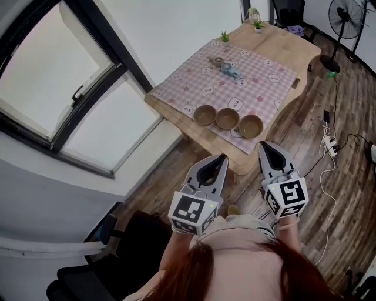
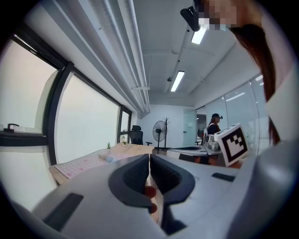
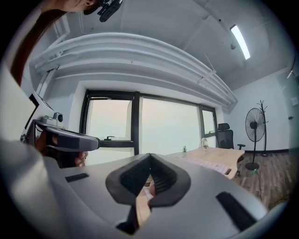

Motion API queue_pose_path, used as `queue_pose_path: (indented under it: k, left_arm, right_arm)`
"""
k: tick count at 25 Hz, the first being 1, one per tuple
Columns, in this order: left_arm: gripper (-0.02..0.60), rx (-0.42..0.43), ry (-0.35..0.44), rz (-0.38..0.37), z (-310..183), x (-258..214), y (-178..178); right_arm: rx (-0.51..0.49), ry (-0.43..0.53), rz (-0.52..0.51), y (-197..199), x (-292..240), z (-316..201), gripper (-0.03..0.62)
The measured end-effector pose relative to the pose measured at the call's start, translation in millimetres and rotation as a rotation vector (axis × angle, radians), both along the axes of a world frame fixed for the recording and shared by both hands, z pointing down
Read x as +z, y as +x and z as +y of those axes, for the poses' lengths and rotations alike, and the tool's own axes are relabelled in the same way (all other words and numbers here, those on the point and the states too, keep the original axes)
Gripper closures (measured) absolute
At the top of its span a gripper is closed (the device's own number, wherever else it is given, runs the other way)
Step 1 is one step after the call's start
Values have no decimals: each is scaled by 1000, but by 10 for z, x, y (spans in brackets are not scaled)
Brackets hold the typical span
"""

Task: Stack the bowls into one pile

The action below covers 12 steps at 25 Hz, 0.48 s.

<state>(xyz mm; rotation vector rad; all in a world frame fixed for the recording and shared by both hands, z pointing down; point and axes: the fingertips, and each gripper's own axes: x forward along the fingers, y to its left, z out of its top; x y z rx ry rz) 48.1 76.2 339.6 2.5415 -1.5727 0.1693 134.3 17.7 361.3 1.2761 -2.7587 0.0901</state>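
Three brown bowls stand in a row on the checked cloth near the table's front edge: left bowl (image 1: 205, 114), middle bowl (image 1: 227, 118), right bowl (image 1: 251, 126). Both grippers hover short of the table, above the wooden floor. My left gripper (image 1: 222, 157) points at the table edge with its jaws closed together and nothing between them; its tips (image 2: 149, 156) meet in its own view. My right gripper (image 1: 262, 144) sits just below the right bowl, jaws shut and empty, tips (image 3: 150, 155) touching in its own view.
The wooden table (image 1: 288, 47) carries a pink checked cloth (image 1: 252, 76), a small round tin (image 1: 218, 60), a blue-grey object (image 1: 231, 72) and small plants (image 1: 225, 36). A fan (image 1: 346, 14) stands at the far right. A power strip and cables (image 1: 329, 144) lie on the floor. Black chair (image 1: 111, 258) at bottom left.
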Motion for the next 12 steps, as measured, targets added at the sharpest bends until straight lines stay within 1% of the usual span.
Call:
queue_pose_path:
  k: [3, 6, 12]
  left_arm:
    - [569, -20, -5, -12, -38, 29, 14]
    - [569, -38, -20, -8, -56, 75, 3]
    - [569, -55, -31, -4, -160, 109, -73]
  right_arm:
    - [-12, 2, 12, 2, 36, -71, 594]
    - [-16, 7, 35, -8, 87, -130, 594]
    - [2, -11, 48, -6, 173, -298, 594]
